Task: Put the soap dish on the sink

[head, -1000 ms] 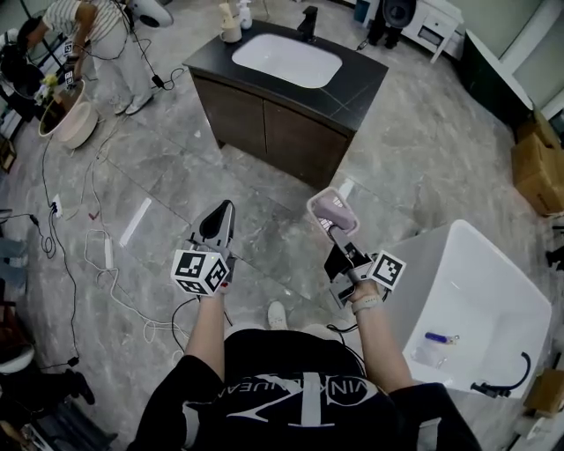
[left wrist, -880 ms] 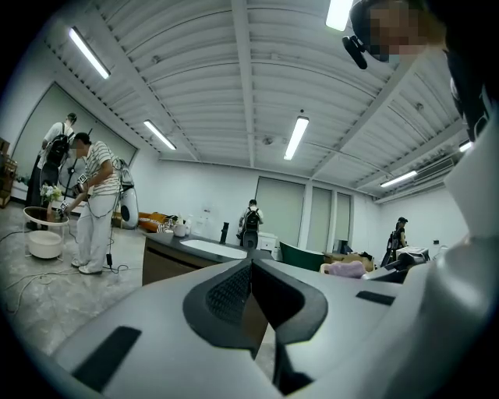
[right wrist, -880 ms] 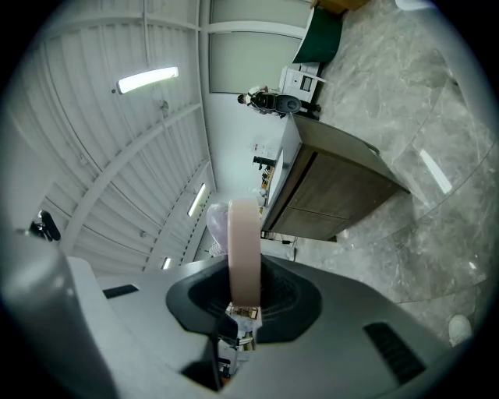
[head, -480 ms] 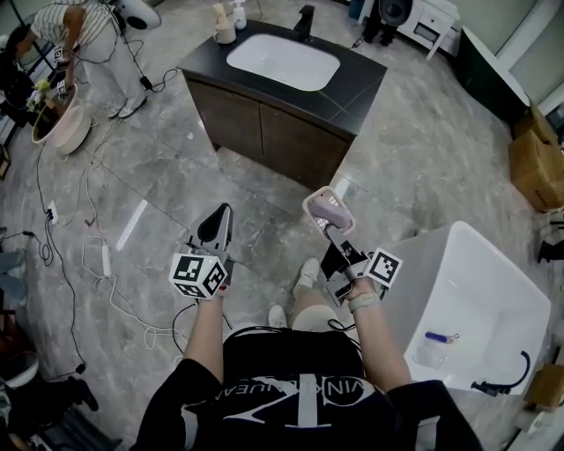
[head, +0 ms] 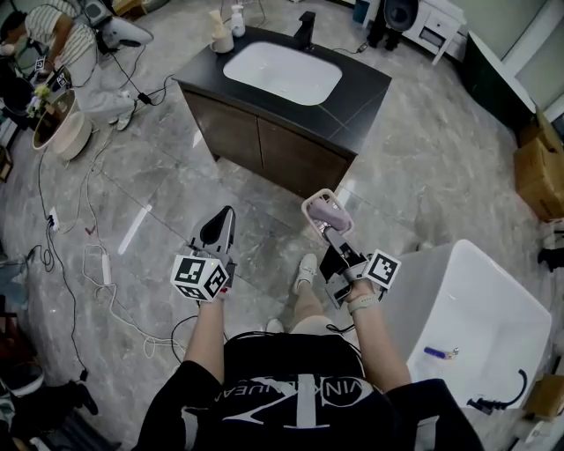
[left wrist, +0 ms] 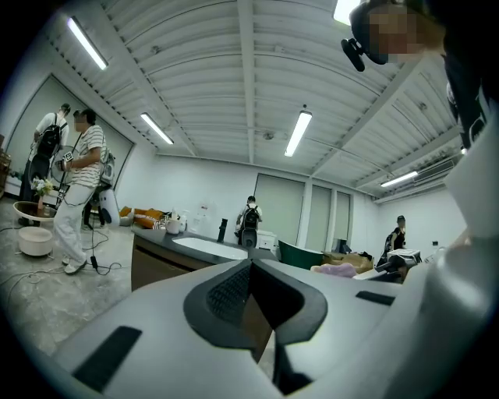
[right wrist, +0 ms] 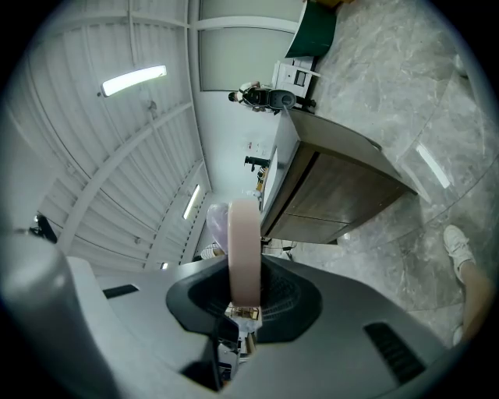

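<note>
My right gripper (head: pixel 329 229) is shut on the rim of a pale pink soap dish (head: pixel 322 212) with a lilac bar of soap in it, held out in front of me over the floor. In the right gripper view the dish (right wrist: pixel 243 249) stands edge-on between the jaws. My left gripper (head: pixel 218 227) hangs beside it at the left with its jaws shut and nothing in them; the left gripper view shows the tips (left wrist: pixel 251 263) met. The sink (head: pixel 282 72), a white basin in a dark counter on a wooden cabinet (head: pixel 264 141), stands ahead of both grippers.
A black tap (head: pixel 306 26) and cups and bottles (head: pixel 222 35) stand on the counter. A white bathtub (head: pixel 480 335) is at my right. Cables (head: pixel 97 255) trail over the marble floor at the left, where a person (head: pixel 66 44) bends over a bowl. Cardboard boxes (head: pixel 538 167) sit far right.
Both grippers and I have come closer to the sink cabinet. The soap dish stays in the right gripper's hold. The person at the left has bent lower.
</note>
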